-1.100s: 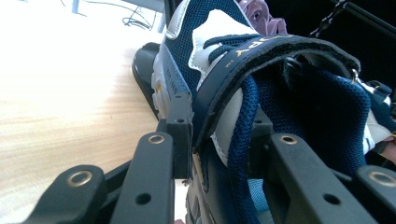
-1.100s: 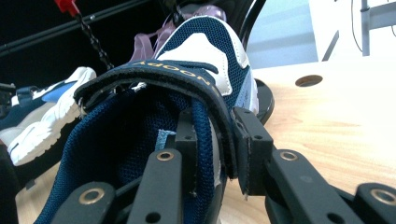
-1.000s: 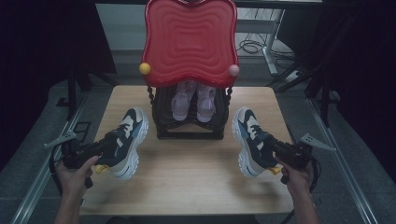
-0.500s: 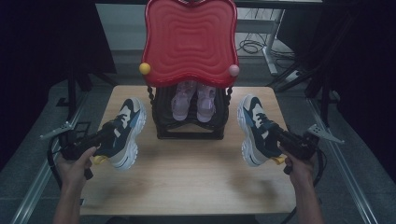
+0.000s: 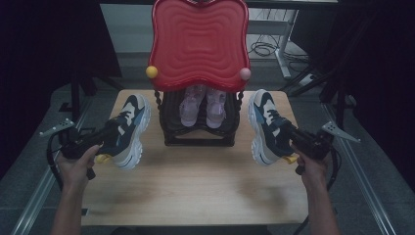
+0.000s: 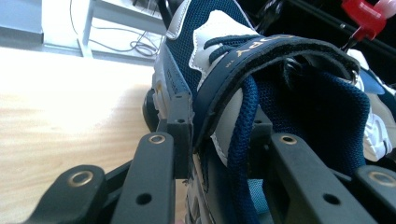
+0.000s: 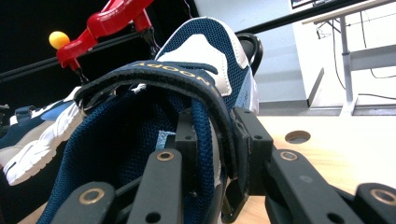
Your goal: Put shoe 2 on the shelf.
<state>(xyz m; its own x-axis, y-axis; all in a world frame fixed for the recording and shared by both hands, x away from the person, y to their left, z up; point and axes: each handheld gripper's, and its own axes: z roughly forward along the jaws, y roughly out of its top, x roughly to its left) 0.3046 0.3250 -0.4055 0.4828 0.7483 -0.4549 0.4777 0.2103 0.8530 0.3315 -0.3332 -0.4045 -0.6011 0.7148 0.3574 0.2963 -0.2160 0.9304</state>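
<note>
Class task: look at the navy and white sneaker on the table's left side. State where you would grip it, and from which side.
Grip the left sneaker at its collar wall under the strap, coming from the heel end. One jaw fits inside the open mouth, one outside, as the left gripper does.

Left navy-and-white strapped sneaker point(image 5: 128, 129), clamped in left black two-jaw gripper point(image 5: 105, 139), now lifted off light wooden tabletop point(image 5: 195, 186), higher and further toward table's far edge than second ago; right navy-and-white strapped sneaker point(image 5: 265, 126), pinched by right black two-jaw gripper point(image 5: 288, 137), likewise raised and carried outward, beside black wire shoe rack point(image 5: 198, 139); both hands further from near edge.
</note>
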